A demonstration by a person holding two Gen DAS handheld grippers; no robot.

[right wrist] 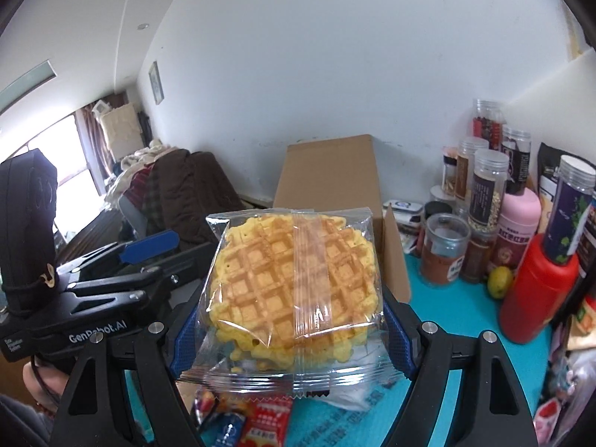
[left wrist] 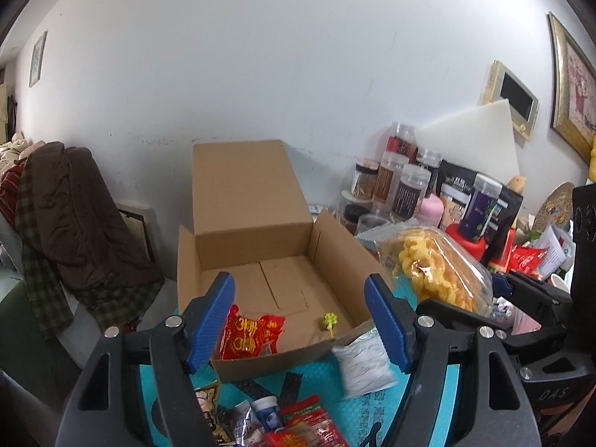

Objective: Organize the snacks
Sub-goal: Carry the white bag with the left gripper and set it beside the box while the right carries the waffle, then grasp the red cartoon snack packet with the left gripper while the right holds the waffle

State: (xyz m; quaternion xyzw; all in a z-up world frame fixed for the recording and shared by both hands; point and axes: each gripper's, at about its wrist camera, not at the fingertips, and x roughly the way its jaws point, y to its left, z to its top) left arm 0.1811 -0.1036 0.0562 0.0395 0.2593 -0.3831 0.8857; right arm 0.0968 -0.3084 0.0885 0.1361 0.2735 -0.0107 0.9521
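Note:
An open cardboard box (left wrist: 260,193) stands on the teal table; it also shows in the right wrist view (right wrist: 327,171). Inside lie a red snack packet (left wrist: 249,337) and a small green lollipop (left wrist: 329,321). My left gripper (left wrist: 298,320) is open and empty, just before the box's front wall. My right gripper (right wrist: 294,320) is shut on a clear-wrapped waffle pack (right wrist: 294,275), held above the table right of the box; the pack also shows in the left wrist view (left wrist: 432,272). A white packet (left wrist: 363,367) lies by the box's front right corner.
Loose snack packets (left wrist: 298,424) lie at the near table edge. Several jars and bottles (right wrist: 484,201) crowd the back right, with a red bottle (right wrist: 536,290) and a lime (right wrist: 499,281). A chair draped with clothes (left wrist: 70,223) stands left.

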